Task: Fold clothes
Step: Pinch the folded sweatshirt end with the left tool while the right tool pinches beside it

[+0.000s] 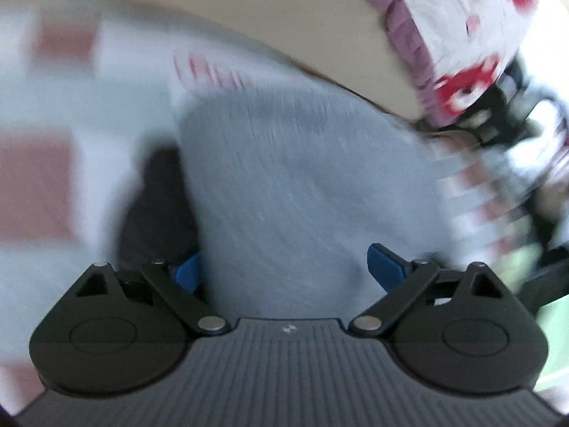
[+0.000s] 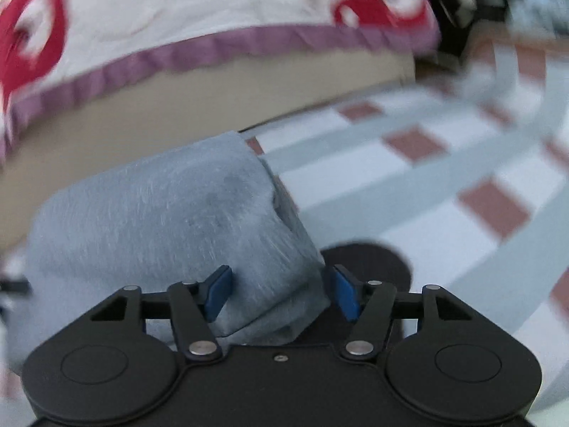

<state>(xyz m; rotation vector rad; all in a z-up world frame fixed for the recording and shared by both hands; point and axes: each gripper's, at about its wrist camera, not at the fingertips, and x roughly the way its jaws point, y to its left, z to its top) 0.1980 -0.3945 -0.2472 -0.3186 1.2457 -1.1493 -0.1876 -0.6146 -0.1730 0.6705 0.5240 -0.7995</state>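
The left claw [image 1: 281, 272] is wide open, with the gray cloth [image 1: 291, 185] between its fingers. The right claw [image 2: 281, 293] is open around a fold of it. The cloth lies by the bed [image 2: 213, 89], above a checked floor [image 2: 426, 185].

I see a pale blue-grey cloth [image 2: 170, 220], soft and fuzzy, bunched into a thick folded bundle over the checked floor, its near end lying between my right gripper's fingers.

Pale blue-grey garment [image 2: 170, 220]; grey-white-brick checked cloth [image 2: 409, 178].
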